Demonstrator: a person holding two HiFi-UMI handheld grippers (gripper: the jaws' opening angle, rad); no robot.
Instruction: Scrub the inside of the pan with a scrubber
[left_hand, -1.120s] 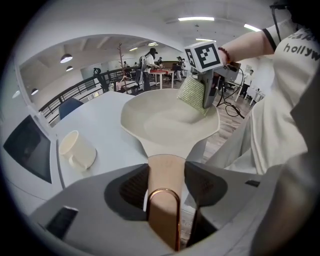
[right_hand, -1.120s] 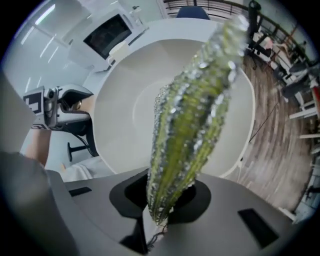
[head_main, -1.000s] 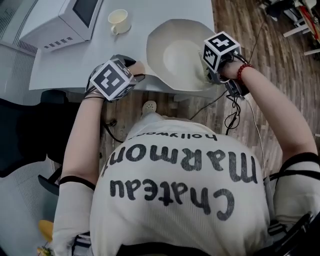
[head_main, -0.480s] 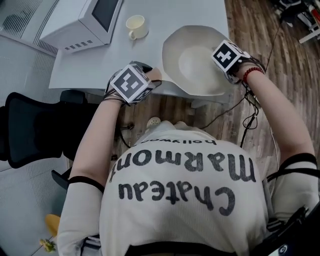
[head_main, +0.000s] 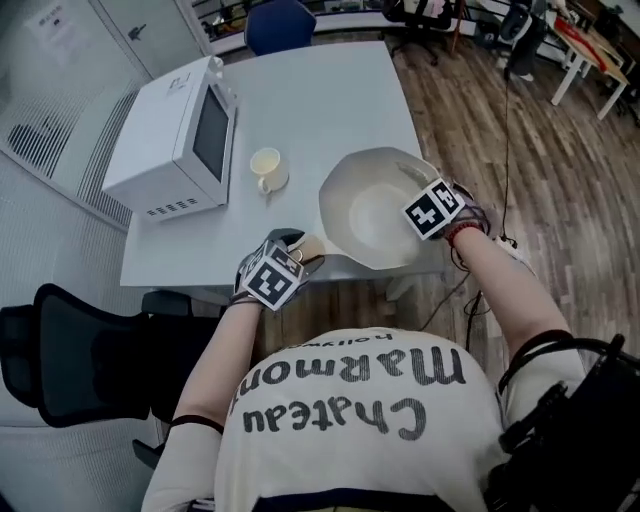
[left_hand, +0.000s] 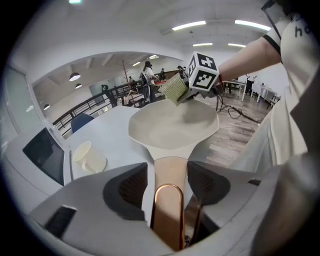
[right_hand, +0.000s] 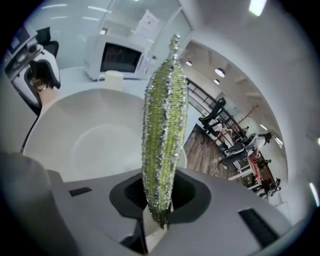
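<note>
1. Pan (head_main: 365, 215) sits right way up on the white table (head_main: 320, 100), by the edge close to me. Its inside is pale.
2. The pan's brown handle (left_hand: 167, 175) sticks out toward me, past the table edge.
3. My left gripper (head_main: 297, 250) is around that handle. Its jaws have just been opening. The handle lies between them, but the pads do not squeeze it, and I can see a little gap on the left side.
4. My right gripper (right_hand: 159, 200) is clamped tight on the green, sparkly scrubber (right_hand: 165, 125). The scrubber stands straight up out of the jaws.
5. In the left gripper view, the scrubber is up by the pan's far edge. I cannot tell if it touches the pan.
6. A small pale cup (head_main: 266, 165) stands on the table just beside the pan, on its left.
7. A white microwave (head_main: 175, 140) stands to the left of the cup, near the table's left edge.
</note>
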